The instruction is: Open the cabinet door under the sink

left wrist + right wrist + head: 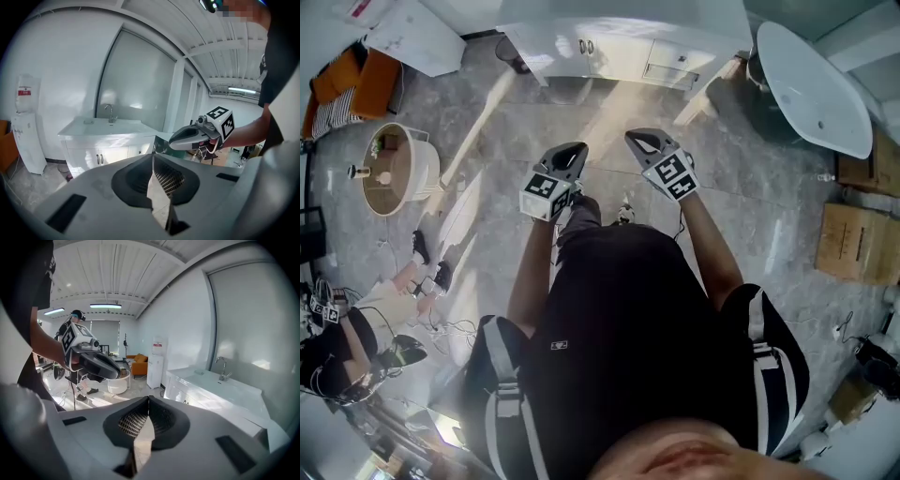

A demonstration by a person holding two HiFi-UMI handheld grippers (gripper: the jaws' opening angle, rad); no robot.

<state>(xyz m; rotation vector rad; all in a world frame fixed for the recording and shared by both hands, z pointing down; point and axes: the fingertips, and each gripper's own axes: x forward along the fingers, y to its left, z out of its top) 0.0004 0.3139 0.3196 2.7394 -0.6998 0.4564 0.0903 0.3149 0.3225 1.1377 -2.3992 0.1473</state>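
Head view: glossy white cabinet (pixel 619 58) on veined grey floor (pixel 769 192).

The person holds both grippers out ahead of the torso, side by side and a little apart; the left gripper (pixel 567 155) and the right gripper (pixel 645 142) point forward, away from the body, the two angled slightly towards each other; the left forearm (pixel 534 272) and the right forearm (pixel 708 248) are bare and stretched forward; in each gripper view the jaws seem to meet at their tips, with nothing between them; both marker cubes face upward.
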